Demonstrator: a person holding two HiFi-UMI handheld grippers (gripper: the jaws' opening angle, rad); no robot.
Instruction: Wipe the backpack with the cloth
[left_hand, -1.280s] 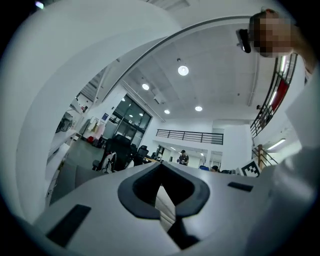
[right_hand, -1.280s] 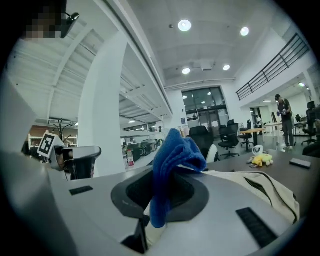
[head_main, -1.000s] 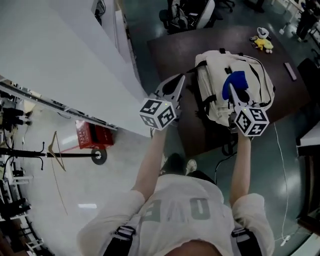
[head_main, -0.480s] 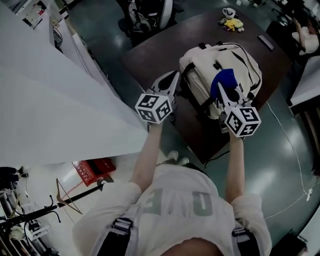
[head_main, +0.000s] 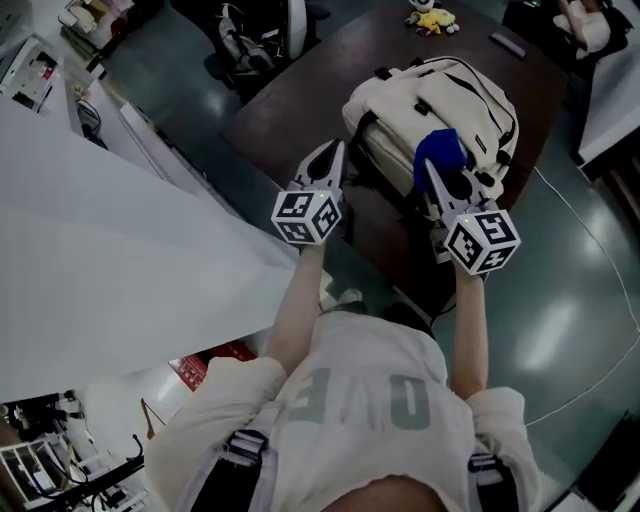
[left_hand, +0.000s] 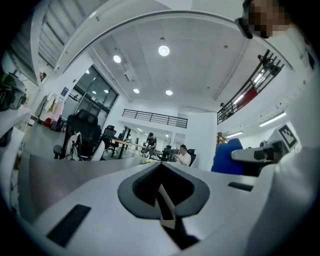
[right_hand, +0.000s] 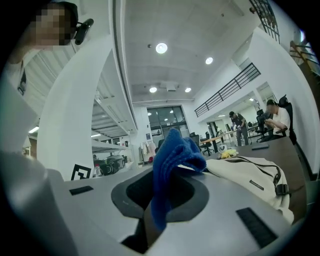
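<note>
The blue cloth (head_main: 441, 157) is clamped in the right gripper (head_main: 429, 168) over the cream backpack (head_main: 440, 88) on the table (head_main: 285, 105), apparently ready for wiping, while the left gripper (head_main: 336, 150) is held beside it, closed and empty.

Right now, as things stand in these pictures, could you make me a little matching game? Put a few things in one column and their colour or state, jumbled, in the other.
Things:
1. backpack
2. cloth
3. left hand-held gripper
4. soft toy

Descriptions:
A. blue, pinched in the right hand-held gripper
B. cream, lying on the dark table
C. mostly yellow, at the table's far end
D. shut with nothing in it, beside the backpack

Pairs: 1-B, 2-A, 3-D, 4-C
</note>
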